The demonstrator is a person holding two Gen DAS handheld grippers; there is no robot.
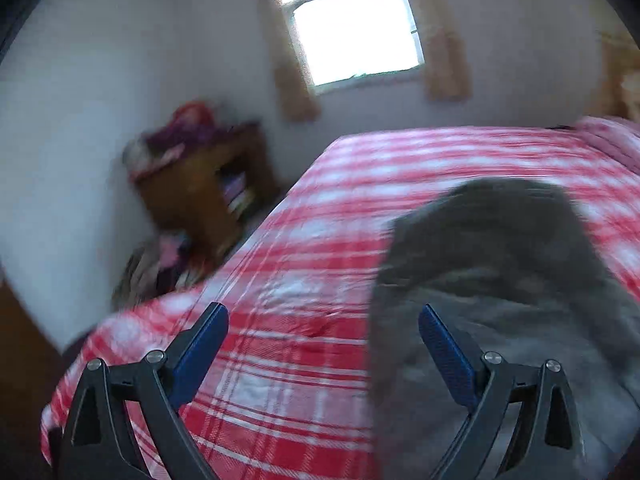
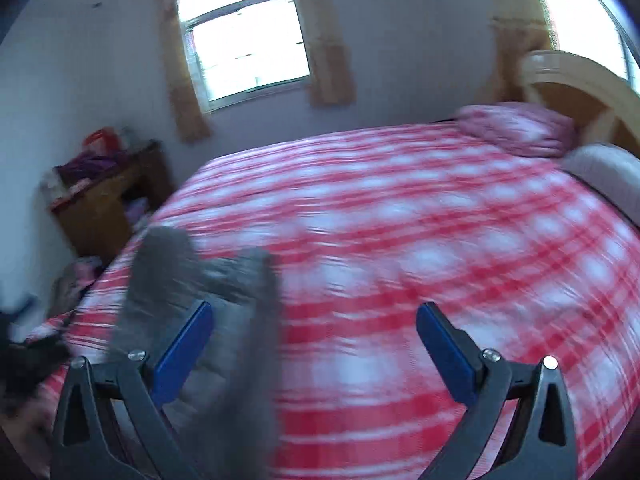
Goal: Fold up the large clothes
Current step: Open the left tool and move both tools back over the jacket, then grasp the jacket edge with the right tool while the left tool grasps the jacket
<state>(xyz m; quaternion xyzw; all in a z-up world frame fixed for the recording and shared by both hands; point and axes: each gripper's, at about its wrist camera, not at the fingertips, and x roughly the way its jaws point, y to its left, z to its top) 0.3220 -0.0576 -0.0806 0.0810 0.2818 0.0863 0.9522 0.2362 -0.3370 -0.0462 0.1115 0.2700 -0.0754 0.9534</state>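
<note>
Both sets of jaws stand wide apart with nothing gripped: the left gripper (image 1: 323, 322) hangs over the red-and-white checked bed cover (image 1: 304, 248), the right gripper (image 2: 314, 320) likewise. Grey clothing (image 1: 500, 264) lies on the bed just under and beyond the left gripper's right finger; in the right wrist view it sits by the left finger, blurred. Farther off, a wooden cabinet (image 2: 108, 200) stands against the wall, below a curtained window (image 2: 244, 36).

no readable txt, no labels, no brands, no nums, frames blurred
</note>
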